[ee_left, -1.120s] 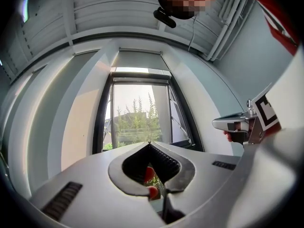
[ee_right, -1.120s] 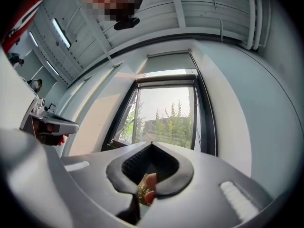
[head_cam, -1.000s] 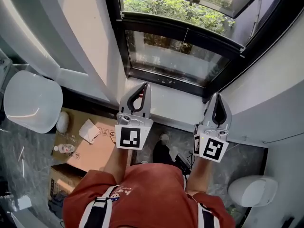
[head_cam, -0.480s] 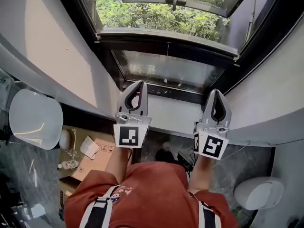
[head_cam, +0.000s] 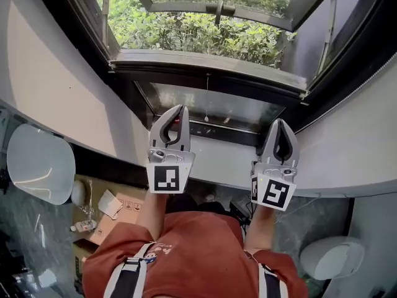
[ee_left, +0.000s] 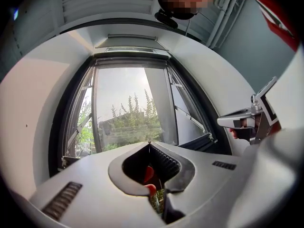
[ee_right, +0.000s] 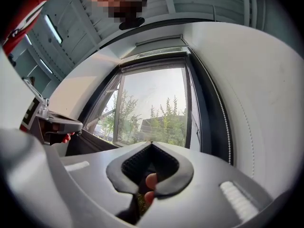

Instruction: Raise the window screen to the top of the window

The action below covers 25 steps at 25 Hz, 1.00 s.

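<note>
Both forearms reach forward side by side. The left tongs (head_cam: 180,109) and right tongs (head_cam: 280,123) point at the window's lower glass (head_cam: 214,104), tips tilted slightly up. Both tongs are pressed together, gripping nothing. The window screen (head_cam: 205,66) shows its grey rail across the window, just beyond the tips.

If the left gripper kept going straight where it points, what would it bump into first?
Most likely the window glass. The left gripper, shut and empty, aims at it, and nothing shows in between. How far off the glass is, I cannot tell.
</note>
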### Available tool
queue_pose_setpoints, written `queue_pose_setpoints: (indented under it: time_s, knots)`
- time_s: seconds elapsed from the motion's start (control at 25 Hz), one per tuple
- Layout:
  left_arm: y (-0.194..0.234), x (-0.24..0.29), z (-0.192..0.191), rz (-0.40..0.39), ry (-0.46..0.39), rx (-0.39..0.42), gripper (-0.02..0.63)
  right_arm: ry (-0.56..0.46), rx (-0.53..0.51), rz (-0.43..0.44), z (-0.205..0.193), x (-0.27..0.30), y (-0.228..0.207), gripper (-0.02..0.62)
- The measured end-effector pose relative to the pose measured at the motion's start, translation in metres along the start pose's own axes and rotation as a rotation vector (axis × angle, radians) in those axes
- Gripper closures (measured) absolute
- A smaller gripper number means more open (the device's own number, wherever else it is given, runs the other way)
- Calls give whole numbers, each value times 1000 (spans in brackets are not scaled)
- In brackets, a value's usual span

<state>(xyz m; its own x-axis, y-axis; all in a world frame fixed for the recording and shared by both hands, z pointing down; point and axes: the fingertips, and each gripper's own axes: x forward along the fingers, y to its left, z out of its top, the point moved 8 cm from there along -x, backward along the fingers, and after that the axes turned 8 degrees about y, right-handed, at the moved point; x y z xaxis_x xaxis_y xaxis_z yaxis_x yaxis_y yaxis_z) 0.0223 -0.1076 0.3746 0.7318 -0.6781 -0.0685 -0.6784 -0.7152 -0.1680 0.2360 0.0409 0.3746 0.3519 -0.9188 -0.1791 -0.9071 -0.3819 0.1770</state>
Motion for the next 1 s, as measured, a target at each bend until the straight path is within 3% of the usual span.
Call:
queue_pose_setpoints:
  time_s: [0.4, 0.68, 1.0]
  knots:
    - [49, 49, -22, -34, -24, 45, 600, 24, -54, -30, -2, 52, 28, 586]
    - [82, 74, -28, -74, -38, 15, 600, 34, -83, -64, 0, 84, 52, 586]
    - [86, 86, -33, -104, -13, 49, 600, 48, -89, -61, -5, 97, 57, 586]
